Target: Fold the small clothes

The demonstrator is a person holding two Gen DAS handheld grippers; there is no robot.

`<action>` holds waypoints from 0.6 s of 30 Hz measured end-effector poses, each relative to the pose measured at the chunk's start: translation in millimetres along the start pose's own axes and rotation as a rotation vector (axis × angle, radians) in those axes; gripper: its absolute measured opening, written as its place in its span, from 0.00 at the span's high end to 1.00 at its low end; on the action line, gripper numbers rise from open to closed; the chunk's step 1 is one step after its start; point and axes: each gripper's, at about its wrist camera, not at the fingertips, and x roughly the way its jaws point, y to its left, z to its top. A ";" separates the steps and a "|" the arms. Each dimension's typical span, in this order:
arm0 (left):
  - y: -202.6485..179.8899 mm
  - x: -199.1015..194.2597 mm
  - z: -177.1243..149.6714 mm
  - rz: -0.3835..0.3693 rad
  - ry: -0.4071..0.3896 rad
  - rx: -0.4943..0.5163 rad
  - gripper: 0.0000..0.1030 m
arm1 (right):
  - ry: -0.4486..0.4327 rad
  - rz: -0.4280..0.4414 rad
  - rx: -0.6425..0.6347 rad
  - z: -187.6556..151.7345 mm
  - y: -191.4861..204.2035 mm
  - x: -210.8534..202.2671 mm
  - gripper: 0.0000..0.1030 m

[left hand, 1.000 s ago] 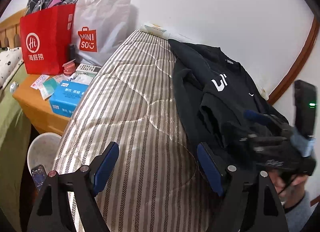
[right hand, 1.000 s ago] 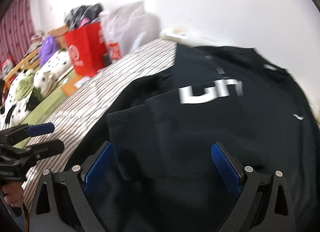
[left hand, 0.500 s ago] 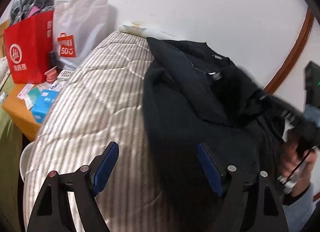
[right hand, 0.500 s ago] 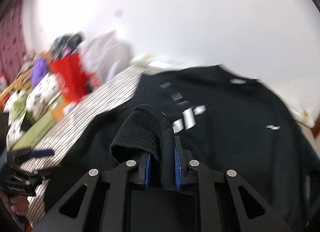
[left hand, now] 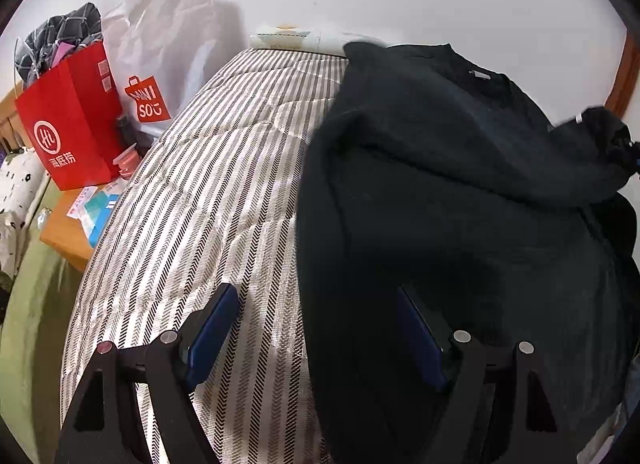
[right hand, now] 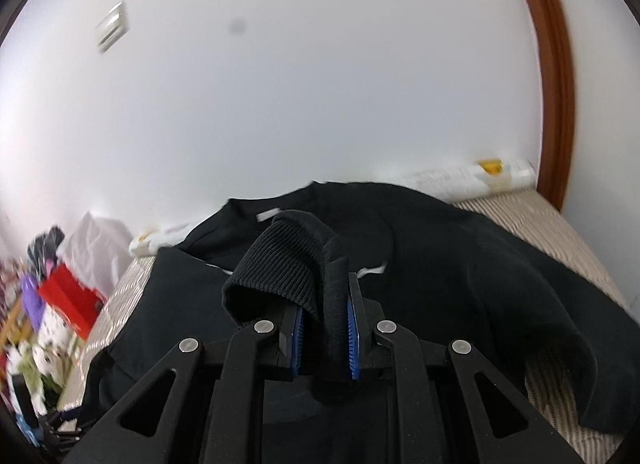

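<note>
Right gripper (right hand: 324,338) now clamped on ribbed cuff (right hand: 280,260) of black sweatshirt (left hand: 460,204); a second ago its jaws stood wide over the fabric, so the pinch is fresh; cuff held centre-low in right wrist view, sleeve dragged up across the body, white chest lettering now hidden in left view. Sweatshirt lies on right half of striped mattress (left hand: 208,200), collar toward upper right. Left gripper (left hand: 316,332) released, nothing between blue pads, straddling garment's left edge at lower centre. Judgement: sleeve fold under way; left likely needed to pin or take the hem.
</note>
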 end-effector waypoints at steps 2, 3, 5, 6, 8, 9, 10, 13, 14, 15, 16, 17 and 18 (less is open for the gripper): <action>-2.2 0.8 0.3 0.012 0.001 0.004 0.25 | 0.013 -0.024 0.025 -1.7 -13.6 8.5 0.83; -3.2 1.0 0.0 0.018 0.001 0.010 0.25 | 0.029 -0.040 0.045 -2.2 -21.6 13.1 0.83; -5.1 1.6 0.2 0.025 0.003 0.018 0.24 | 0.078 -0.032 0.084 -8.2 -34.9 18.7 0.78; -5.5 1.6 0.2 0.027 0.004 0.022 0.24 | 0.113 -0.038 0.099 -10.3 -41.2 23.6 0.73; -5.4 1.7 1.5 0.022 0.011 0.022 0.24 | 0.142 -0.082 0.094 -16.2 -47.4 24.8 0.70; -4.3 0.7 2.2 0.018 0.013 0.017 0.24 | 0.157 -0.135 0.067 -19.9 -48.4 22.7 0.66; -2.7 -1.6 3.0 0.011 0.011 0.008 0.24 | 0.167 -0.182 0.042 -22.3 -49.6 20.2 0.65; -1.0 -7.1 7.6 0.004 -0.013 0.014 0.24 | 0.168 -0.284 0.006 -25.9 -56.2 1.5 0.65; -1.8 -7.7 11.1 0.010 -0.020 0.028 0.24 | 0.154 -0.294 -0.004 -24.1 -53.0 -8.5 0.65; -3.2 -7.1 15.8 0.024 -0.025 0.044 0.24 | 0.148 -0.294 -0.020 -20.8 -49.5 -15.2 0.62; -4.6 -5.7 19.4 0.040 -0.025 0.054 0.24 | 0.147 -0.294 -0.044 -16.7 -43.0 -20.7 0.55; -6.9 -3.4 25.8 0.066 -0.023 0.068 0.25 | 0.139 -0.287 -0.075 -10.5 -29.0 -24.0 0.51; -8.0 -2.9 29.6 0.072 -0.028 0.072 0.25 | 0.126 -0.264 -0.095 -6.0 -16.5 -24.9 0.43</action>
